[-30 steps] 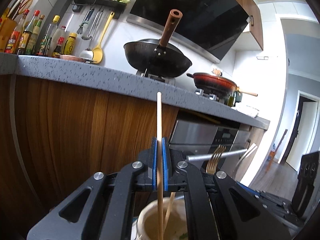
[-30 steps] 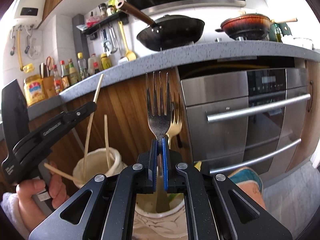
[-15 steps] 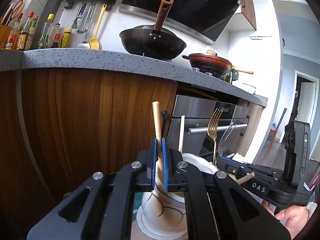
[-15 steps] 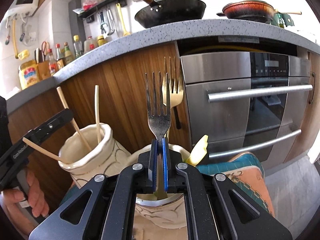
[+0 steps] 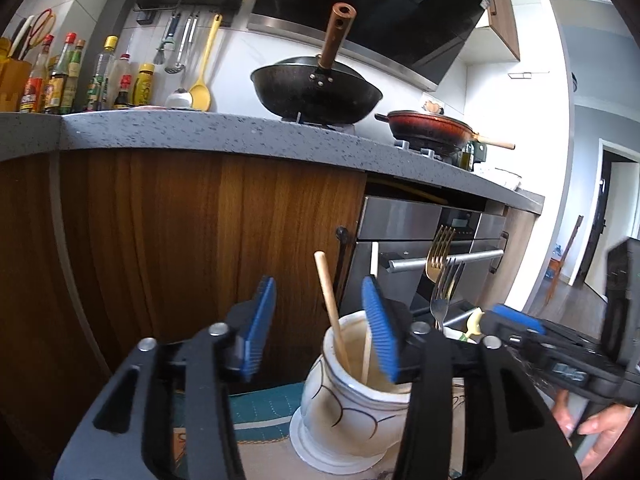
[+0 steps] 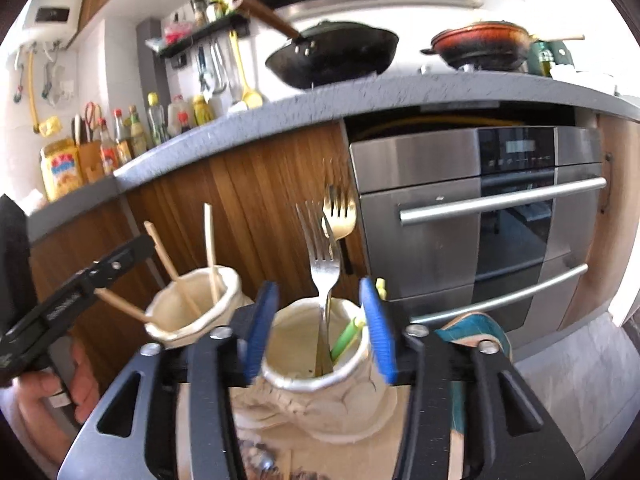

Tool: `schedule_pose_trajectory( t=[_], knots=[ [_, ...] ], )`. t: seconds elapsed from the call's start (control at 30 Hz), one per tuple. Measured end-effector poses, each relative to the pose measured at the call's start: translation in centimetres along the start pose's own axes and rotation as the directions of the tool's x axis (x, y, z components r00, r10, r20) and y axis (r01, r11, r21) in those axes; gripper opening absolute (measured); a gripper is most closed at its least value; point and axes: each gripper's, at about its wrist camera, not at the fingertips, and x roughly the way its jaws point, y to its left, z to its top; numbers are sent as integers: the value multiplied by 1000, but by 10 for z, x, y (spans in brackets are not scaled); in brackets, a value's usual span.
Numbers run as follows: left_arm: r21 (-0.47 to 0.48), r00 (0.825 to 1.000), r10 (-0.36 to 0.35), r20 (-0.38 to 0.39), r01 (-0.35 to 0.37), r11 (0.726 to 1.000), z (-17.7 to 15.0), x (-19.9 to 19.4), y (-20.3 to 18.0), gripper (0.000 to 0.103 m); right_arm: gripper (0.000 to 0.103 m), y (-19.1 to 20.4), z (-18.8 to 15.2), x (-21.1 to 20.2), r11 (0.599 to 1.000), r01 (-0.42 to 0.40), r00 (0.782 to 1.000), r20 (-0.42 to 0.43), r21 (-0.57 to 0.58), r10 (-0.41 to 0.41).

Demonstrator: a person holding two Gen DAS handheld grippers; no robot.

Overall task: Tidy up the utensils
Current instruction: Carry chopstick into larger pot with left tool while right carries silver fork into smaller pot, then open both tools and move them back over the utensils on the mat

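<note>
Left gripper [image 5: 318, 330]: jaws spread wide, holding nothing; it hovers just above and in front of the chopstick jar.
Right gripper [image 6: 320, 322]: jaws spread wide and empty, straddling the mouth of the fork jar without touching what stands in it.
Chopstick jar [image 5: 344, 396]: cream ceramic with dark curved lines, standing on a patterned mat [image 5: 264, 408]; it is the left one of the two jars, just beside the other.
Chopsticks [image 5: 332, 312]: pale wood, leaning upright in that jar; the right view shows three [image 6: 210, 250], one tilted far over the rim toward the left gripper.
Fork jar [image 6: 316, 384]: cream, lumpy-walled, nearest the right gripper.
Silver fork [image 6: 322, 264]: stands handle-down in the fork jar, tines up, resting against the gold fork [image 6: 340, 216] behind it.
Green handle [image 6: 346, 338]: some slim green-yellow utensil lying low in the same jar; its kind cannot be told.
Handling, chopsticks: likely light, stiff and smooth, so prone to pivot or slide in the pads; best pinched along the upper shaft, clear of the rim.
Handling, forks: stiff metal, probably slick and heavier at the head; pinch the flat neck below the tines.
Handling, jars: ceramic, breakable and likely to tip if a utensil is dragged sideways.
Progress: utensils appear sorted by kind; both tools look free to withdraw.
</note>
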Motion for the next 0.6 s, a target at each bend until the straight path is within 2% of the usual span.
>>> schedule_pose_trajectory(
  t=[0.03,0.07,0.1,0.17,0.2,0.27,0.33,0.6],
  knots=[
    [-4,1000,7,1,-7,1000,1,-4,2,58,63,0,-2,-6,1000,3,1000,4,1,-3],
    [-9,1000,13,3,-13,1000,1,-9,4,65,76,-1,-4,-14,1000,8,1000,8,1,-8],
    [-12,1000,19,5,-19,1000,1,-14,6,68,82,-2,-8,-24,1000,11,1000,9,1,-11],
    [-14,999,32,8,-32,999,-1,-24,9,83,89,-4,-14,-37,1000,18,1000,9,3,-18],
    [-12,999,40,7,-40,999,-2,-30,10,86,94,-6,-18,-45,999,32,999,5,1,-32],
    [-7,999,51,-1,-51,999,-5,-39,11,94,95,-8,-23,-55,999,52,999,3,-2,-52],
    [3,998,65,-12,-65,998,-10,-49,10,97,96,-10,-29,-64,998,64,998,-4,-4,-64],
    [37,995,81,-63,-79,996,-24,-80,-3,97,98,-4,-46,-82,996,88,995,-46,-21,-89]
  ],
)
